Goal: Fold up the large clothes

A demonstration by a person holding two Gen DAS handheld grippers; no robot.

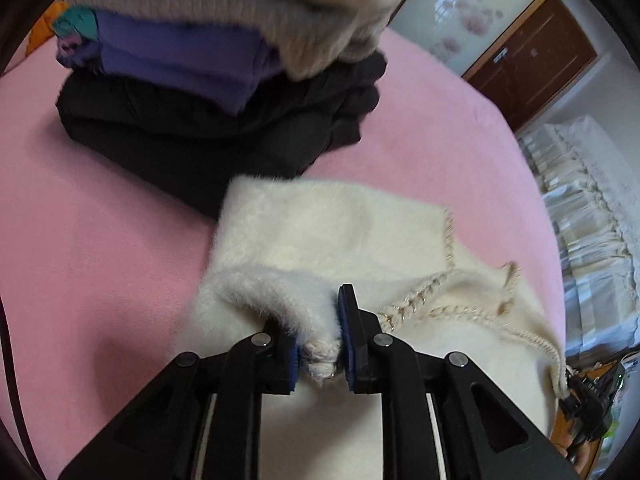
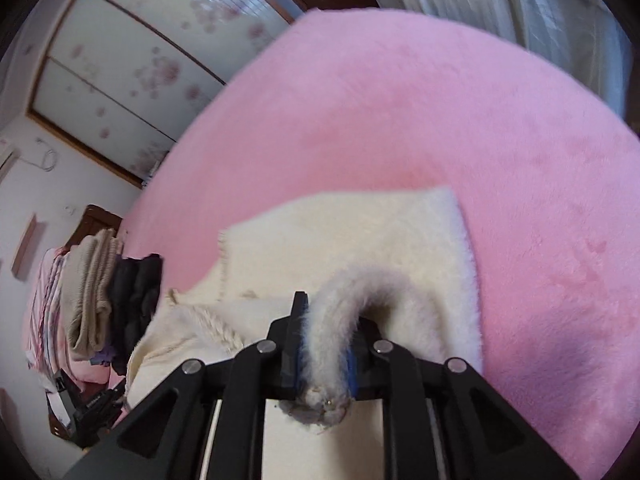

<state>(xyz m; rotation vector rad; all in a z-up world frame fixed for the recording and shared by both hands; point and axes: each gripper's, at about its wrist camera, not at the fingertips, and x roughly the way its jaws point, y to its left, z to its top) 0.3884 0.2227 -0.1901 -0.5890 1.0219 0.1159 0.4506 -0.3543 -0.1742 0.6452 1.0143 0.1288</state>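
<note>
Jaws pinch cream sweater (image 1: pixel 320 232), left wrist view shows braid trim (image 1: pixel 420 308)

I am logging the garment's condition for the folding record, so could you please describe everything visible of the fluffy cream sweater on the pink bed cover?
The fluffy cream sweater looks soft, long-haired and knitted, with a braided trim along one edge. It lies partly folded on the pink plush bed cover, its far end flat, beside a stack of folded clothes. The left gripper and the right gripper each pinch a raised, bunched edge of it.
</note>
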